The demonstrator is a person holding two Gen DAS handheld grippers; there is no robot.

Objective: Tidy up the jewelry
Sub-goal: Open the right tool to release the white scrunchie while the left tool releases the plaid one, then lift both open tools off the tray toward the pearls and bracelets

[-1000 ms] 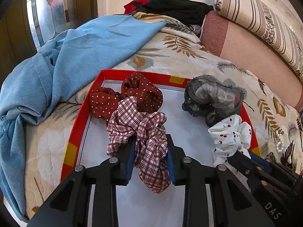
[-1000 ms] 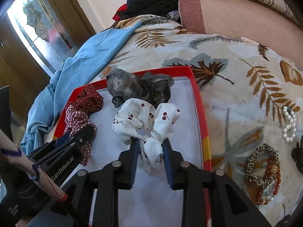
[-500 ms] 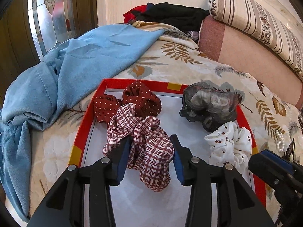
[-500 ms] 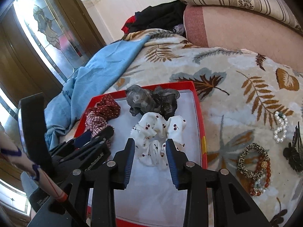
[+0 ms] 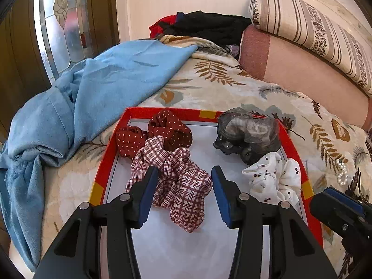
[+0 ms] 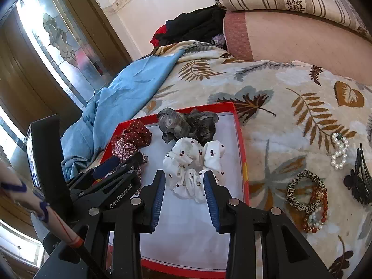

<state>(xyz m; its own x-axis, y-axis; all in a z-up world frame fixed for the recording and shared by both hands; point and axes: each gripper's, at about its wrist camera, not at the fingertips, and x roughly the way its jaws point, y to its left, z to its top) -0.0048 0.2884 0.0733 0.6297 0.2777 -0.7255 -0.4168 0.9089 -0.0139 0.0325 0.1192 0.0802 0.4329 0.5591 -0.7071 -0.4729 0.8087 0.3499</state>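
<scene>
We find the left gripper (image 5: 184,188) with its jaws opening around the plaid scrunchie (image 5: 176,181); the blue pads (image 5: 146,193) stand clear of the cloth on both sides, so nothing is gripped. The scrunchie lies on the white floor of the tray between them.

The right gripper (image 6: 183,194) is spread too, its ribbed pads (image 6: 210,197) flanking the near end of the white cherry-print scrunchie (image 6: 193,162). We cannot say whether the pads brush the fabric; they do not pinch it, and the scrunchie rests on the tray floor.

The red-rimmed tray (image 5: 105,162) holds four scrunchies. Plaid sits left of centre, its far edge overlapping the dark red polka-dot scrunchie (image 5: 162,130) in the far left corner. A grey sheer scrunchie (image 5: 248,132) fills the far right corner, touching the cherry-print one just in front of it.

Outside the tray, on the leaf-print bedspread (image 6: 290,88) to its right, we note a pearl bracelet (image 6: 339,151), a black hair claw (image 6: 359,181) and a small heap of beaded bracelets with a leopard-print band (image 6: 309,200). A blue cloth (image 5: 93,93) lies bunched left of the tray.
</scene>
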